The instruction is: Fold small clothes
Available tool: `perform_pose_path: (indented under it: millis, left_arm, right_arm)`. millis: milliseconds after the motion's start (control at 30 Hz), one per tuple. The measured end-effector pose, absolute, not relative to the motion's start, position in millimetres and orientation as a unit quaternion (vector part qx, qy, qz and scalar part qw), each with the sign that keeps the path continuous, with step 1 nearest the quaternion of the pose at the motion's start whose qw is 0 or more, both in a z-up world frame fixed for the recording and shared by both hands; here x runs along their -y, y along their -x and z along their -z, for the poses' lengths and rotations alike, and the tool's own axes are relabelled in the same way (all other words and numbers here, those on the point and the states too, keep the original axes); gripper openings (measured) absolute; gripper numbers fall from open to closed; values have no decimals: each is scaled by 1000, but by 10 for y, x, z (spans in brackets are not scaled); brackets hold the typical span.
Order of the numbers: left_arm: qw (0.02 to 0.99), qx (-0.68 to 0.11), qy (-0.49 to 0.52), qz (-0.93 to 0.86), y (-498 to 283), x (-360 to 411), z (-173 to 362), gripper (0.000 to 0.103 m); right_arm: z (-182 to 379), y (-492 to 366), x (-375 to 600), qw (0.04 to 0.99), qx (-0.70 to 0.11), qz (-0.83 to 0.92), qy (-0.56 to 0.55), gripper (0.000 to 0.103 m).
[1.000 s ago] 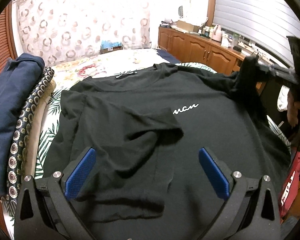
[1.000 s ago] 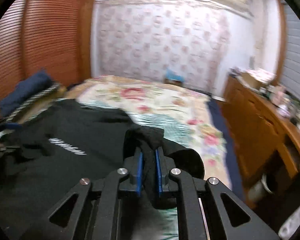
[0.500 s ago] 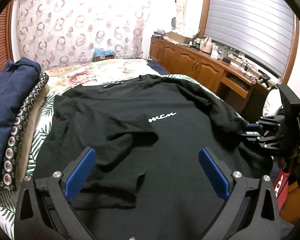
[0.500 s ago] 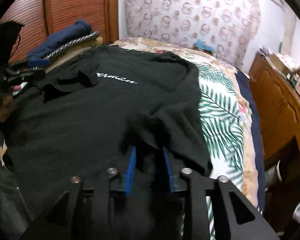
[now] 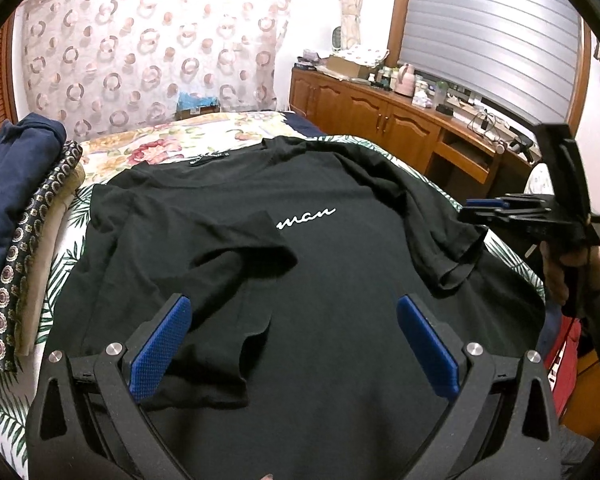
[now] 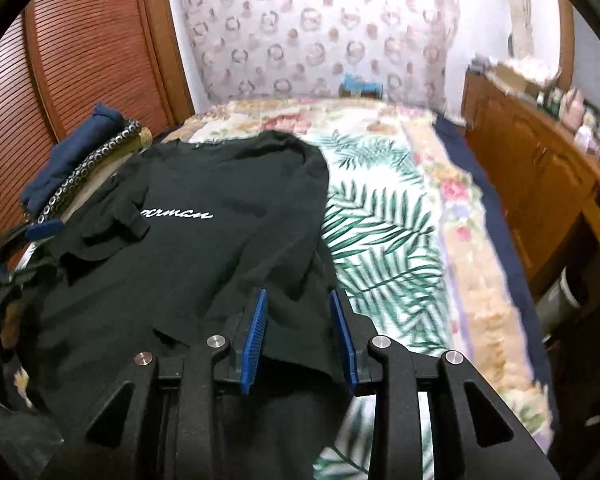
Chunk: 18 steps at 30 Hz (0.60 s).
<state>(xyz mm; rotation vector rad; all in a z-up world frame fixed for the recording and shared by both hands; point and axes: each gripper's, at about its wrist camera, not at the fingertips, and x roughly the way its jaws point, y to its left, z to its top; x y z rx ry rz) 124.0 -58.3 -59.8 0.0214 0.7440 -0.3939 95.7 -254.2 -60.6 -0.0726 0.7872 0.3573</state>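
A black T-shirt with white script lettering lies face up on the bed, both sleeves folded in over the chest. My left gripper is open and empty, low over the shirt's lower part. My right gripper is open over the shirt's right sleeve, with the cloth lying loose between the blue pads. The right gripper also shows in the left wrist view, at the shirt's right edge. The shirt also shows in the right wrist view.
The bed has a floral and palm-leaf cover. A stack of folded clothes, navy on top, lies at the bed's left side. A wooden cabinet with clutter on top runs along the right. Wooden louvred doors stand at the left.
My right gripper lowered the right sleeve onto the shirt and opened, letting it go. The left gripper stayed open and moved little.
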Motion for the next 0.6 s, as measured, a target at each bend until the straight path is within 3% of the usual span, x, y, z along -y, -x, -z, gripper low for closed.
perform_pose_path:
  millis: [500,533,567,600]
  left_arm:
    - [910,-366,-9,193,-1219,576,649,103]
    - [910,-366,-9,192,-1215,573,648,103]
    - [911,-366,-8,191,-1212,565,649,103]
    - [911,-366,-7,190,-1211,556,650,103]
  right_arm:
    - [696,-1100,2161,887,-426,-155,89,33]
    - [662,-1079,2156,889,-420,-159,88,29]
    - [614,-1058,2139,893,-409,-164,91,6]
    - [548,-1029,2120,897,-398,-166,95,4]
